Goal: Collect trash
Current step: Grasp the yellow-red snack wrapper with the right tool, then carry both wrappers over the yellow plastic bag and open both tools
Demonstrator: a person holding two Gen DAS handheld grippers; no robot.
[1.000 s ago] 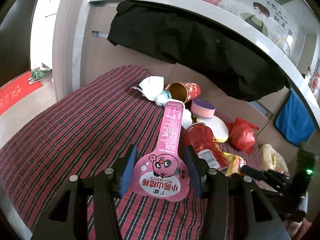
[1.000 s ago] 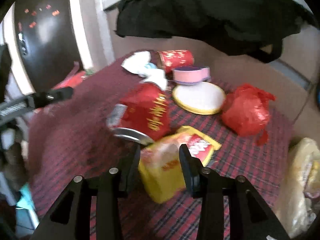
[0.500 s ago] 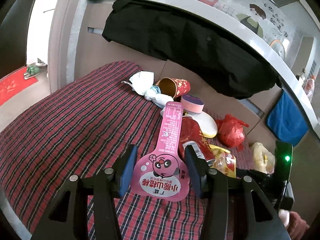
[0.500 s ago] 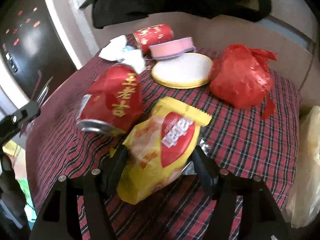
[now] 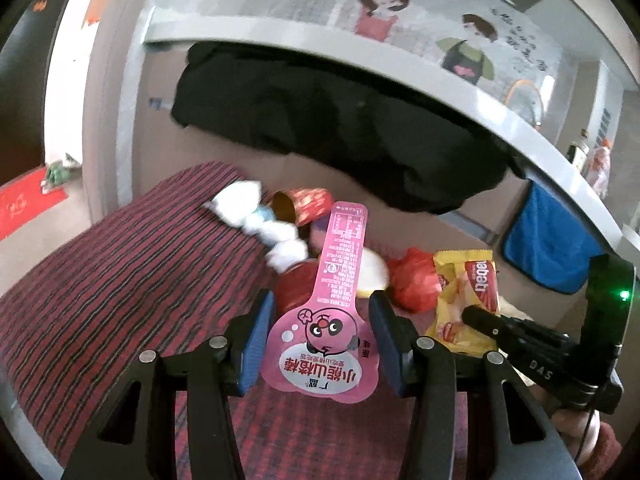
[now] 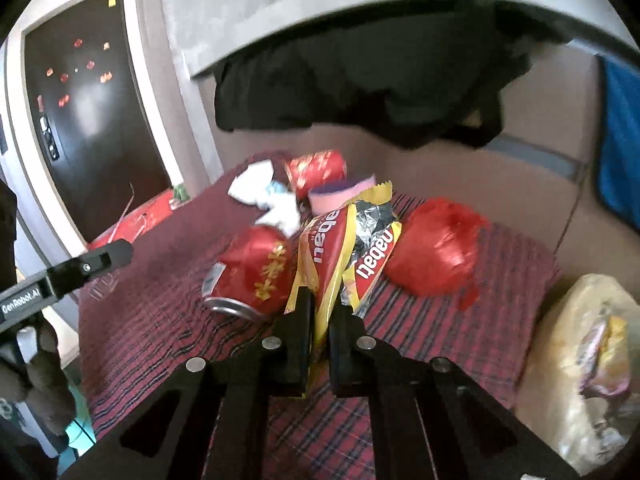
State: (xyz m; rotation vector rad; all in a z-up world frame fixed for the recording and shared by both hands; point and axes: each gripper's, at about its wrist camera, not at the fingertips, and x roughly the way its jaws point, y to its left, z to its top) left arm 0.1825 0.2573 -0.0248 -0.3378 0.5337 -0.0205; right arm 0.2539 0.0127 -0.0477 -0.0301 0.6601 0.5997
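In the right view, my right gripper [image 6: 320,312] clamps the yellow wrapper [image 6: 340,240]; only the left view shows my left gripper [image 5: 320,344] clamping the pink pouch [image 5: 324,344], a blue towel [image 5: 548,248] at 3 o'clock.

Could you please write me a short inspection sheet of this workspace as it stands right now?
Surface: red plaid cloth, covering the table.
Job's things: yellow crinkly snack wrapper; pink character-print pouch; red drink can on its side; red plastic bag; white crumpled tissues.
Clutter: red paper cup lying down; pink-purple sponge.
Grippers: right hand-held gripper shut on wrapper; left hand-held gripper around pouch, grip unclear.
Cables: nothing seen.
Surroundings: black garment; blue towel; dark door.
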